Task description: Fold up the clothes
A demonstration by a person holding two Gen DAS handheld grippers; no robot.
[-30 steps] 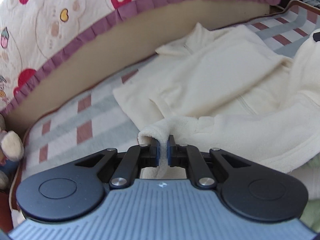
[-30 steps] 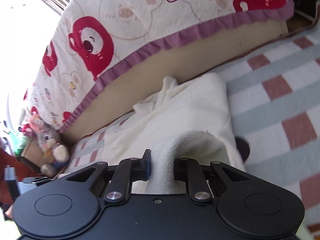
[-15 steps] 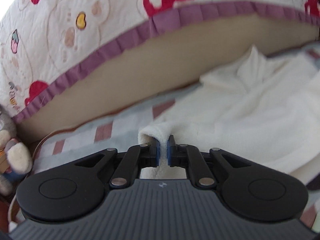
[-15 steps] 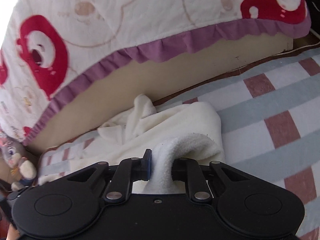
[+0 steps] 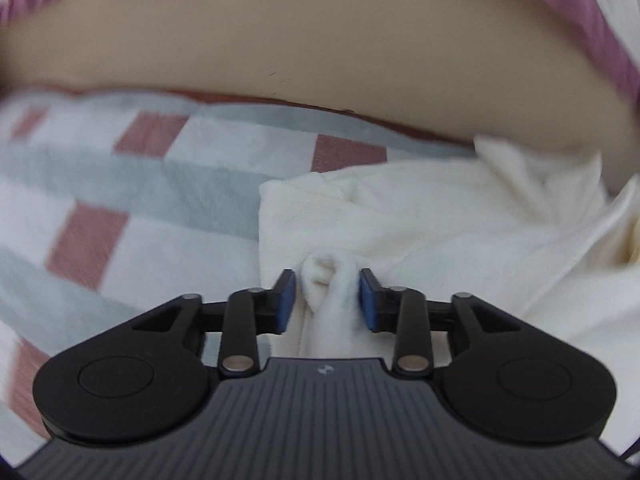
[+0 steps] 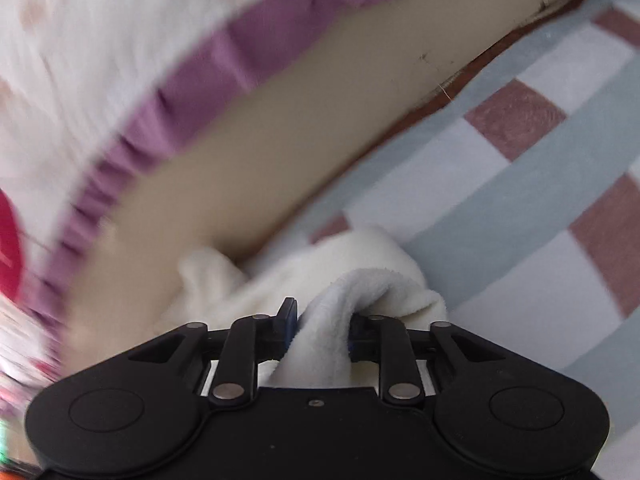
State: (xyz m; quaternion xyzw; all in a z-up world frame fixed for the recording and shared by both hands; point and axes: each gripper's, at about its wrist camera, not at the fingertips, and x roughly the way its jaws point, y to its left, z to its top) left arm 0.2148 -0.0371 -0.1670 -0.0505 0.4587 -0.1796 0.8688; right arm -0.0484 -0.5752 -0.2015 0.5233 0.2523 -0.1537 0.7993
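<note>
A cream fleece garment [image 5: 460, 216] lies folded on the checked mat [image 5: 160, 184], its collar up against the beige bed side. My left gripper [image 5: 327, 280] hovers low over the garment's left edge. Its jaws are opening: a bunched fold of fleece stands between the blue pads [image 5: 286, 300], with a gap showing on the left side. In the right wrist view the garment [image 6: 360, 256] bulges over the mat [image 6: 520, 184]. My right gripper [image 6: 322, 312] has a thick fold of fleece filling its jaws, which are opening. The fold drapes over and hides the right pad.
A beige bed side [image 5: 320, 52] rises just behind the garment, with a quilt's purple frill [image 6: 200, 72] hanging over its top. The grey, white and red-brown mat stretches left of the garment in the left wrist view and right of it in the right wrist view.
Both grippers have swung forward and down toward the bed side, carrying the fleece over itself. The left jaws have spread off the fold they pinched. The right jaws have widened slightly.
</note>
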